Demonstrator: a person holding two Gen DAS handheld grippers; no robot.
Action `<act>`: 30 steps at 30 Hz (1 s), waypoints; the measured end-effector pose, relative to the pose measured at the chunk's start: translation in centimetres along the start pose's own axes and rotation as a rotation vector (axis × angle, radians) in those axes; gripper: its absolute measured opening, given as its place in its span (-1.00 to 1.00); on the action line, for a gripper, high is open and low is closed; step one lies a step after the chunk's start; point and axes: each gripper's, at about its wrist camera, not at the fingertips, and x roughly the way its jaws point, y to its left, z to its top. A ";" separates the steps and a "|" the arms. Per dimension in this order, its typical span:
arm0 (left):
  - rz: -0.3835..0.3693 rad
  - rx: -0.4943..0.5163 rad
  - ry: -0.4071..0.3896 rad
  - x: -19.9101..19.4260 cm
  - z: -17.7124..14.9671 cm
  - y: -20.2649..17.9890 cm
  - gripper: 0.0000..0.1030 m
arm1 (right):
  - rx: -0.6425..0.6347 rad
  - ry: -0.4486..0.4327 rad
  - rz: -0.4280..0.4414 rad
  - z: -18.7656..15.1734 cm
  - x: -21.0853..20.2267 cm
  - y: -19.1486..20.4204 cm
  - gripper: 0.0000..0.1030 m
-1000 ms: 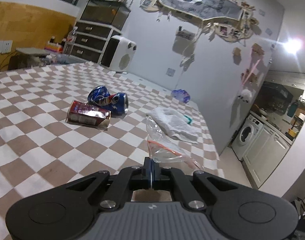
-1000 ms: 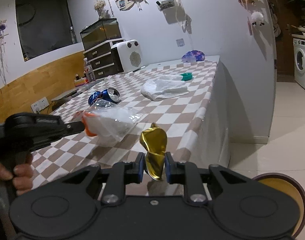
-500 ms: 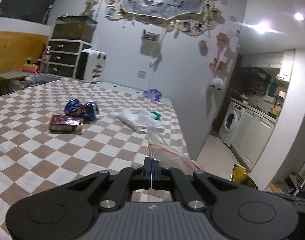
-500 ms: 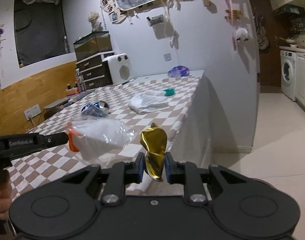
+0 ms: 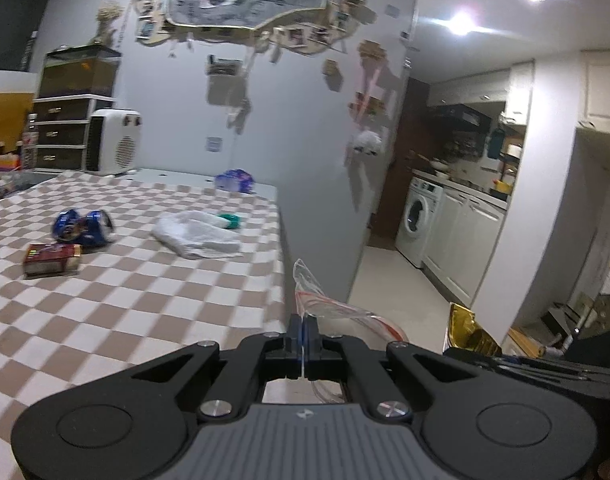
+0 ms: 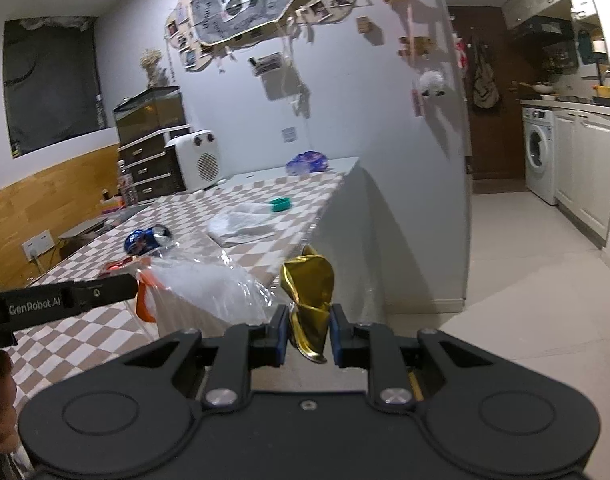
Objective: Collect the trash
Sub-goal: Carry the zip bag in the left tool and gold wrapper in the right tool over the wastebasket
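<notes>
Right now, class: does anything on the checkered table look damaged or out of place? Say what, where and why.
Yes. A blue can lies crushed on its side toward the table's left, a red carton toppled beside it. A crumpled white bag sprawls near the right edge by a green lid. All look discarded rather than set down neatly.

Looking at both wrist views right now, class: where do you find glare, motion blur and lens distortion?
Left wrist view: two ceiling lights flare with streaks; the crushed blue can and red carton on the checked tablecloth are smeared by motion. Right wrist view: sharper, the gold wrapper glints; the fisheye bows the wall corner, and dark corners frame both views.
</notes>
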 end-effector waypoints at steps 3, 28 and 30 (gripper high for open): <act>-0.023 0.020 0.015 0.7 -0.5 -1.8 -1.00 | 0.015 -0.002 -0.020 -0.3 -0.7 -1.7 -0.58; -0.121 0.045 0.255 12.4 -8.8 -13.2 -1.00 | 0.140 0.120 -0.190 -6.6 -0.8 -15.8 -0.58; -0.112 0.033 0.288 14.1 -9.6 -12.9 -1.00 | 0.155 0.145 -0.199 -7.5 0.0 -16.9 -0.58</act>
